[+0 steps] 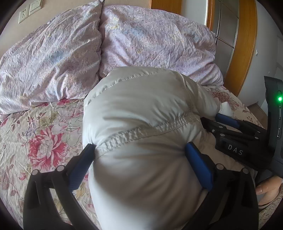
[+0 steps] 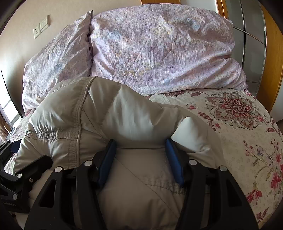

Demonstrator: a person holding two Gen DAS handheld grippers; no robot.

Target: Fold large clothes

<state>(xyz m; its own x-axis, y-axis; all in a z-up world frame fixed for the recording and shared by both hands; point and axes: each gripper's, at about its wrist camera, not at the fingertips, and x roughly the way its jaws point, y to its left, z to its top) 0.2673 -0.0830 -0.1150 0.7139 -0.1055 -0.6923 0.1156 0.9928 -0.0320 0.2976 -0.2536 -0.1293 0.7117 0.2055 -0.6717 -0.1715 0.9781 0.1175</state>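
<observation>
A puffy light-grey down jacket lies bunched on the floral bed. My left gripper has its blue pads pressed into a thick fold of the jacket on both sides. My right gripper also squeezes a thick bulge of the same jacket between its blue pads. The right gripper shows in the left wrist view close by at the right. The left gripper shows in the right wrist view at the lower left edge.
The bed has a floral sheet, also seen in the right wrist view. Two lilac pillows lean at the head. A wooden wardrobe with glass door stands right. Wall sockets are at upper left.
</observation>
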